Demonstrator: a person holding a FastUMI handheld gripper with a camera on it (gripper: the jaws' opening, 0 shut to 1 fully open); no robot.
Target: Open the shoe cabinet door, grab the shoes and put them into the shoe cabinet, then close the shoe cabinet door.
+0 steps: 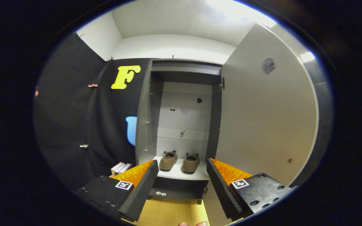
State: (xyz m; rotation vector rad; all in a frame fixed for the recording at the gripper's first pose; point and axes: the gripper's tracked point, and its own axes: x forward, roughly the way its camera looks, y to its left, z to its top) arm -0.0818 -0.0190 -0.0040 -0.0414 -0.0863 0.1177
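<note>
Off to your left, a small stack of books (121, 167) lies on the floor against the booth wall, just beside the shoe cabinet (144, 125); it plays no part here. Your gripper (182, 169) is spread wide and holds nothing, its two fingers framing the cabinet's open mouth from a little way back.

Beyond the fingers, the pair of brown slippers (179, 161) sits side by side on the cabinet's pale shelf (181, 174), heels toward you and a small gap between them. So the loading step looks finished, and closing looks like the step in hand.

To your right, the cabinet door (262, 125) stands swung wide open on its right-hand hinges, its inner face toward you. Your next move, as I judge it, is to bring the gripper around to that door's free edge and swing it leftward across the opening until it meets the frame. Keep the fingers clear of the shelf, so the slippers are not nudged.
</note>
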